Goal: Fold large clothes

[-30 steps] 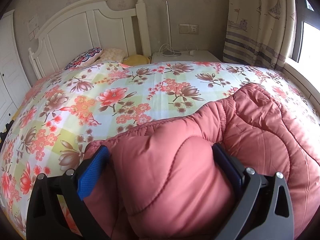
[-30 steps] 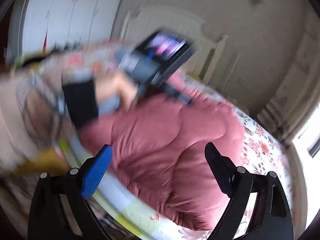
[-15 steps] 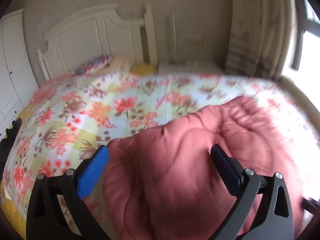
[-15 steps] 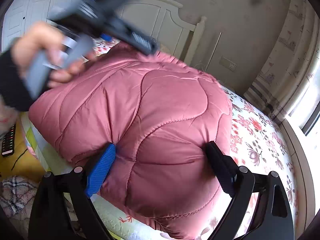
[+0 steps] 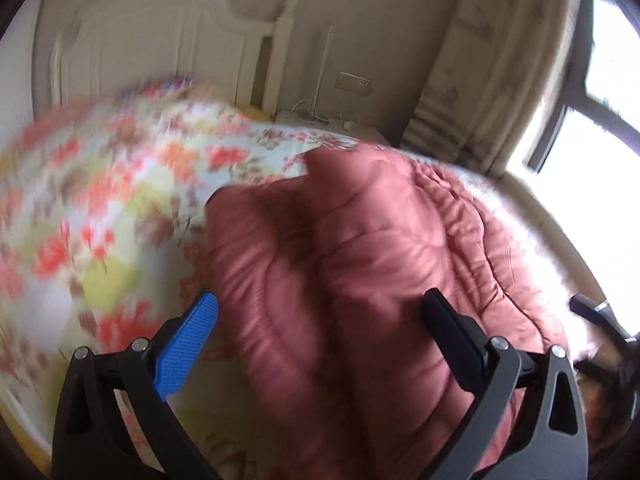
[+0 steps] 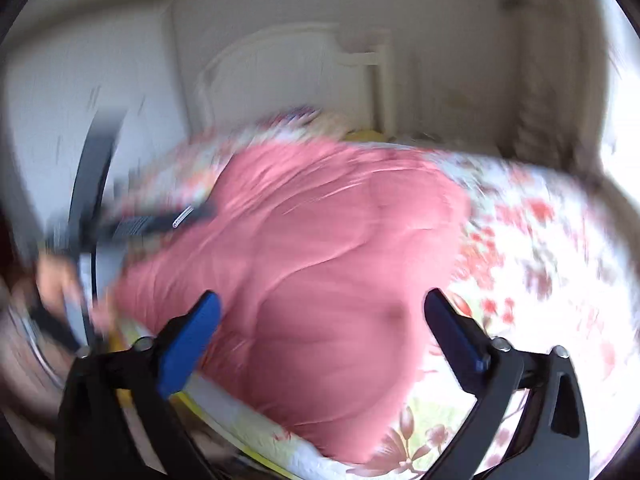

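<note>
My right gripper [image 6: 320,320]: jaws wide and opening, pads clear of the pink quilted coat [image 6: 320,260] on the bed [image 6: 540,240]. My left gripper [image 5: 320,320]: jaws wide, nothing gripped.

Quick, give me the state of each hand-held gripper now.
Left hand-held gripper: open, over the pink quilted coat, gripping nothing.
Right hand-held gripper: jaws opening, coat below, nothing held.

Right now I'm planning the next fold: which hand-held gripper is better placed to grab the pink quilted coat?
Left, probably: the left hand-held gripper has the coat bunched between open fingers; the right is opening above it.
</note>
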Motion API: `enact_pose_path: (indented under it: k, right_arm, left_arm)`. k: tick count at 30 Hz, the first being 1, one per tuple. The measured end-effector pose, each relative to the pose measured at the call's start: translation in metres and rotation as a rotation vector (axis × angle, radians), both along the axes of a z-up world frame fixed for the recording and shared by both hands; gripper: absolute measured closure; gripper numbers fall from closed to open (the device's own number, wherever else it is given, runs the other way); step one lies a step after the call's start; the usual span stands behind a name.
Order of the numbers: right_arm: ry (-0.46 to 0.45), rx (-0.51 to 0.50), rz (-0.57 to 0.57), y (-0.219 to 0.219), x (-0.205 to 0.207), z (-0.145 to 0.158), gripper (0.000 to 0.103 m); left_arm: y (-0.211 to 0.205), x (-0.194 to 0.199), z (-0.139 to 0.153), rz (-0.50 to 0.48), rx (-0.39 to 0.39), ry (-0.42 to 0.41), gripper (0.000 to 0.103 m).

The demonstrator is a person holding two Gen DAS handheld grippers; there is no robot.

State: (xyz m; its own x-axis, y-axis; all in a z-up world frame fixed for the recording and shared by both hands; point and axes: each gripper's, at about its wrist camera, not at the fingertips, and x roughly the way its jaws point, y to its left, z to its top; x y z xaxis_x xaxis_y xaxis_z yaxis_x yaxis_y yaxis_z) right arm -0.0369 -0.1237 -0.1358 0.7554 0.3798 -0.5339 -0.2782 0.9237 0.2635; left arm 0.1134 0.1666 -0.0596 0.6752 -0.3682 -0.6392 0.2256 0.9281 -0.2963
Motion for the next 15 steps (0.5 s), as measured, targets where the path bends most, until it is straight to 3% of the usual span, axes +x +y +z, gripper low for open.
enact_pose_path:
  k: [2, 4, 10, 14, 15]
  right_arm:
    - [0.111, 0.204, -0.037, -0.034, 0.015, -0.013, 0.004]
    - [0.223, 0.318, -0.048, -0.052, 0.030, -0.032, 0.004]
    - [0.355, 0.394, 0.068, -0.041, 0.055, -0.066, 0.004]
    - [0.360, 0.446, 0.098, -0.040, 0.061, -0.076, 0.004]
    - [0.347, 0.439, 0.106, -0.039, 0.061, -0.076, 0.004]
  left_arm:
    - [0.023, 0.006, -0.017, -0.005, -0.138, 0.091, 0.002]
    - [0.036, 0.011, -0.032, -0.021, -0.239, 0.155, 0.002]
    - [0.037, 0.026, -0.064, -0.110, -0.416, 0.271, 0.002]
    - [0.017, 0.029, -0.063, -0.205, -0.419, 0.265, 0.002]
    - [0.011, 0.028, -0.064, -0.232, -0.428, 0.268, 0.009]
